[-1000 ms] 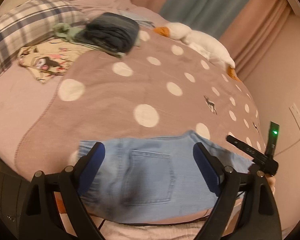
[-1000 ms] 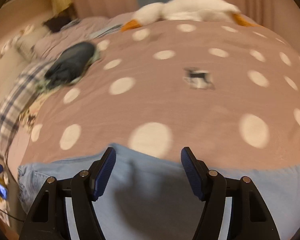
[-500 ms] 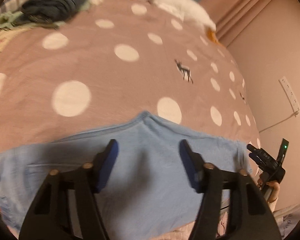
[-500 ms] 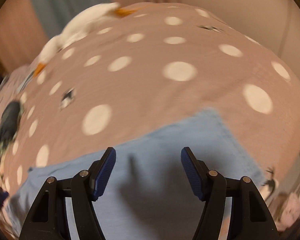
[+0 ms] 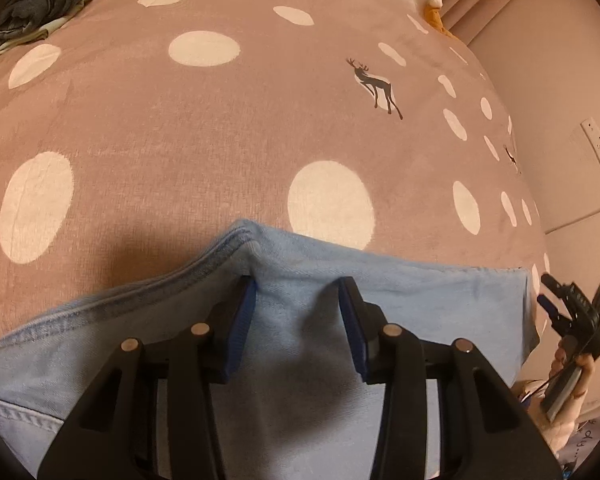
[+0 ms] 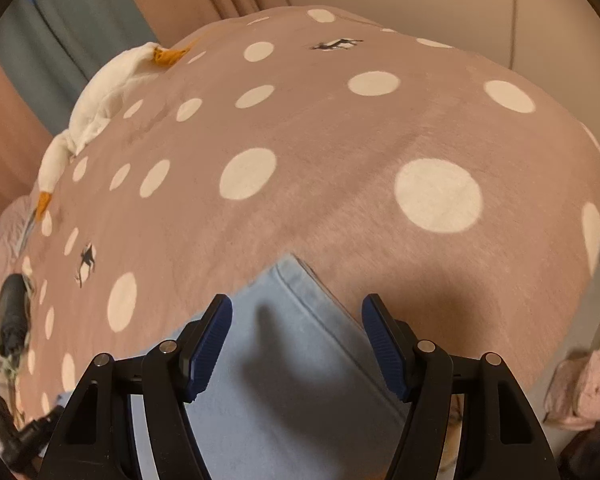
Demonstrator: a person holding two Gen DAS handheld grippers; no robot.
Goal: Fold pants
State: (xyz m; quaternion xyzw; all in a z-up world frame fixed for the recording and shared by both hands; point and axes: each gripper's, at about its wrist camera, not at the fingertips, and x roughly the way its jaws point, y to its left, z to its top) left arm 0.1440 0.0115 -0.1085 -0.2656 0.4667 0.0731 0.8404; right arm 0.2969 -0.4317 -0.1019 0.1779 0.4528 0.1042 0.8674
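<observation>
With the pants (image 5: pixel 380 292) flat on the blanket (image 5: pixel 220 120), I hold my left gripper (image 5: pixel 296 320) agape over their far seam and my right gripper (image 6: pixel 296 344) agape over their hem corner, ready to pinch for a fold.

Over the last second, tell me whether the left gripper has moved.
Yes. The left gripper has swung right along the jeans, away from the dark folded clothes, toward the wall socket.

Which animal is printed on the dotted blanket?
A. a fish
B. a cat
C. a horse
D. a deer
D: a small dark deer with antlers stands printed on the blanket among the white dots.
</observation>
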